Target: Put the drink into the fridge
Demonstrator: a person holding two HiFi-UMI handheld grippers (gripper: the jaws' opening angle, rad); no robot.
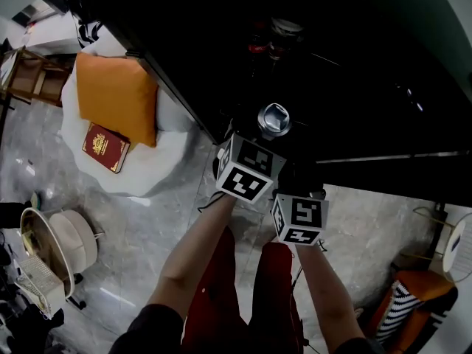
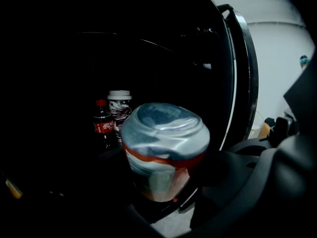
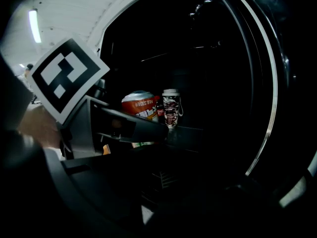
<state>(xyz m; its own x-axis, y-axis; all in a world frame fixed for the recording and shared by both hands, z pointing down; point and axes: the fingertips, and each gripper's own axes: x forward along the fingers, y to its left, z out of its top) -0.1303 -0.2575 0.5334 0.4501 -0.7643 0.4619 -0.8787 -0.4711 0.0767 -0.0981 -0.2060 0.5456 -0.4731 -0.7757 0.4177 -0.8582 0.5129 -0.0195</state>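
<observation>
Drink can (image 2: 163,148): silver-grey top, red-orange band beneath it, pale body with grey stripes. Cola bottle (image 2: 103,125): dark, with red cap and red label. Cup (image 2: 119,108): white lid over a black, white and red print. Fridge (image 2: 148,48): black interior, bright metallic door edge. Marker cubes (image 1: 251,169): black squares on white. Cushion (image 1: 118,98): orange. Book (image 1: 105,147): dark red, gold emblem. Floor (image 1: 147,227): grey marbling.

Three drinks are in sight: one can (image 2: 163,148), one cola bottle (image 2: 103,125) and one lidded cup (image 2: 119,105). There is one fridge (image 1: 354,65). Beside it are one orange cushion (image 1: 118,98) and one red book (image 1: 105,147).
</observation>
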